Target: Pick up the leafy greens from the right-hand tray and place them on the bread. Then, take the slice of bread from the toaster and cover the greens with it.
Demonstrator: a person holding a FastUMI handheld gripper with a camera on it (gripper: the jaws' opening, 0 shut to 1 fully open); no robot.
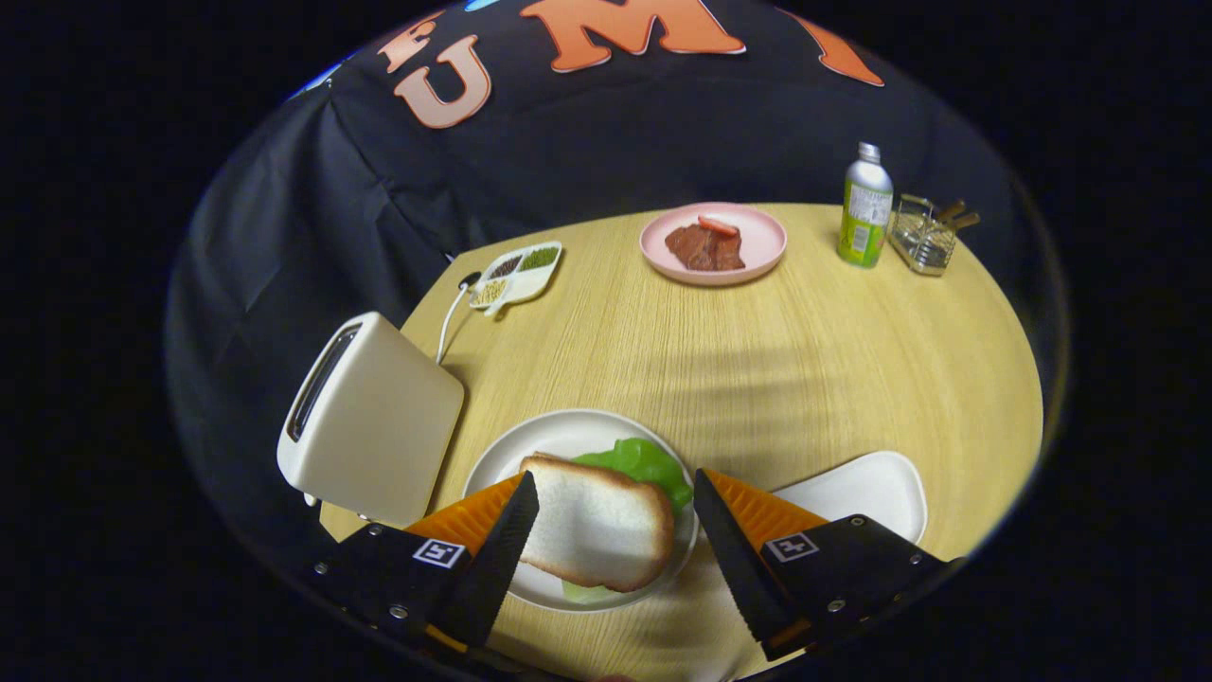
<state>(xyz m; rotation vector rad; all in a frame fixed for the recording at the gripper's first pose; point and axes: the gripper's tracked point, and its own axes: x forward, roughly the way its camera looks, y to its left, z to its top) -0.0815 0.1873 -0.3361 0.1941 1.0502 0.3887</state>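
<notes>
A round light-wood desk (805, 379) carries everything. At its near left edge stands a cream boxy toaster (374, 421), its slot dark. Beside it a round white plate (568, 436) holds a white bread slice (597, 521) lying over green leafy lettuce (649, 464), which peeks out at the far side. The hand-held gripper (615, 530) is released, fingers spread to either side of the slice. A white oval tray (866, 493) sits right of the plate.
</notes>
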